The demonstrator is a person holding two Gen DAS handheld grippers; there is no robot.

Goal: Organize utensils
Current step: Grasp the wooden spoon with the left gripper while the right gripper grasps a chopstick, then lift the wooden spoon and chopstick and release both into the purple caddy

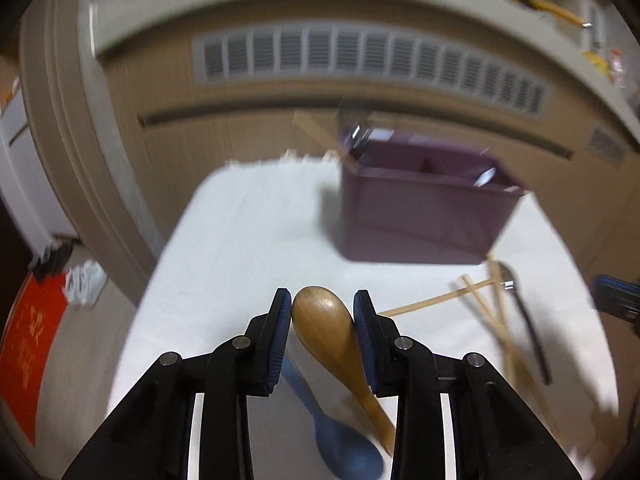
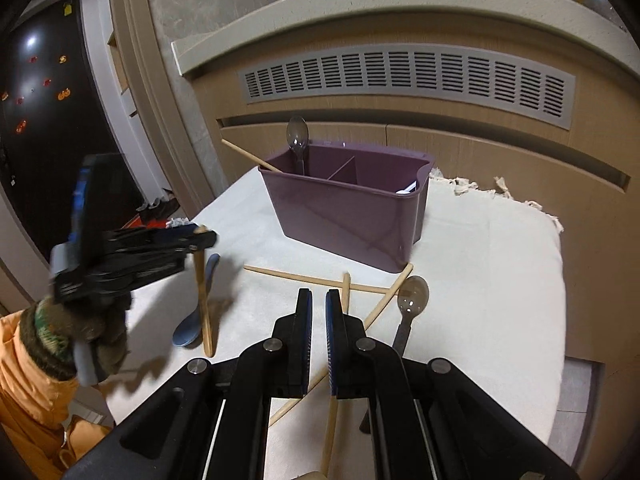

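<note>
- The left gripper (image 1: 322,312) clamps the bowl of a wooden spoon (image 1: 328,332) between its blue pads; the handle slants down and back toward the camera. In the right wrist view the same gripper (image 2: 202,236) shows from the side, with the spoon (image 2: 202,300) hanging from it over the cloth.
- Under that spoon, a blue spoon (image 1: 344,448) lies on the white cloth (image 1: 240,240), bowl toward the camera.
- The right gripper (image 2: 319,304) has its jaws nearly together, a thin slot between the pads and nothing in it.
- A gloved hand (image 2: 100,332) with an orange sleeve (image 2: 24,380) holds the left gripper's handle.
- Just beyond the right gripper, several chopsticks (image 2: 304,276) lie crossed on the cloth, one passing under the right-hand finger.
- Beside them lies a grey plastic spoon (image 2: 412,300) with a dark handle, bowl pointing toward the bin.
- Farther off, a purple bin (image 2: 344,216) with dividers stands on the cloth. Its left compartment holds a clear spoon (image 2: 298,140), upright, and one chopstick (image 2: 248,156) leaning out to the left. Something pale shows at the right end; what it is I cannot tell.
- Behind the table runs a beige cabinet with a long grey vent (image 2: 404,76).
</note>
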